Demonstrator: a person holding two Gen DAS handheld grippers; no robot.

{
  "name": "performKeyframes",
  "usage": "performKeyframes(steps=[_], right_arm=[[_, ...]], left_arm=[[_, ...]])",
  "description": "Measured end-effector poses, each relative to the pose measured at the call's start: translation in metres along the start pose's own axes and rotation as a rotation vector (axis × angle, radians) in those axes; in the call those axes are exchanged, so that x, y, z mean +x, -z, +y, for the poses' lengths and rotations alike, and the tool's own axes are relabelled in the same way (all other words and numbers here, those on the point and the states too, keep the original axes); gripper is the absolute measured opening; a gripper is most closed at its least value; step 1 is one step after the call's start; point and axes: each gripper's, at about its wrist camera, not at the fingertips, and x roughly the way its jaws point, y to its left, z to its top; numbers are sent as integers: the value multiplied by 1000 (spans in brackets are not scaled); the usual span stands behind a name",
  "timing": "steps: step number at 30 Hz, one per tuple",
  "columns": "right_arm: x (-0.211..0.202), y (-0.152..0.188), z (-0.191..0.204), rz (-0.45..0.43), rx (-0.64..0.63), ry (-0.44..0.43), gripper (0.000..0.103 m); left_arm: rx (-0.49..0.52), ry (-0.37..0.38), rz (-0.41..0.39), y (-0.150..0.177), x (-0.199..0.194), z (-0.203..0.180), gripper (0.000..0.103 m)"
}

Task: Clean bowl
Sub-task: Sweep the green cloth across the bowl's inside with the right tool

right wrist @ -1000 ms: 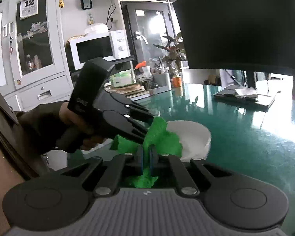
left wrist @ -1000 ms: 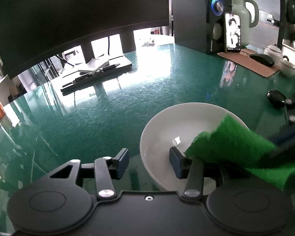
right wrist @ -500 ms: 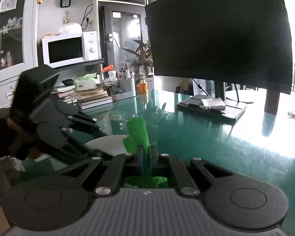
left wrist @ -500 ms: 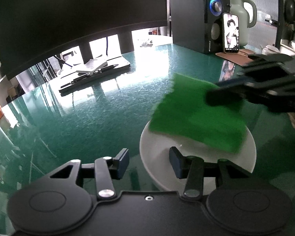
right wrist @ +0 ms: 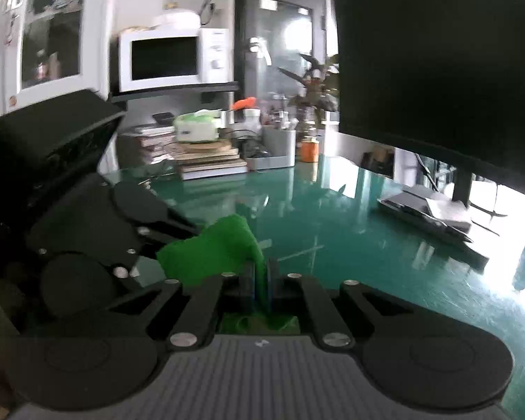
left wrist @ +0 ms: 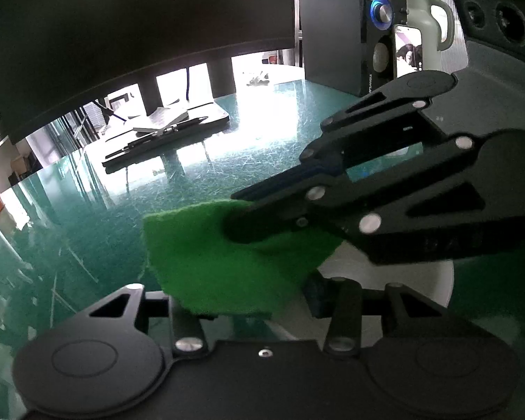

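We see a green table (left wrist: 87, 231) from two handheld tongs. The right tongs (right wrist: 259, 281) are clamped tight on a green scouring cloth (left wrist: 220, 259), which hangs above the near rim of a white bowl (left wrist: 402, 273) standing on the table. The left tongs (left wrist: 238, 301) are closing, their fingers either side of the bowl's near rim; the cloth hides whether the pads touch it. A dark monitor (left wrist: 122, 24) stands behind.
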Motion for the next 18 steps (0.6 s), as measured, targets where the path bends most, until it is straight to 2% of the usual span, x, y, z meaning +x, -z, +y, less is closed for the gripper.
performKeyframes(steps=[9, 18], right_arm=[[-22, 9, -23, 32, 96, 158, 7], [-68, 42, -6, 61, 152, 231, 6]], left_arm=[[5, -9, -6, 1, -1, -4, 43], [18, -7, -8, 2, -3, -9, 43]])
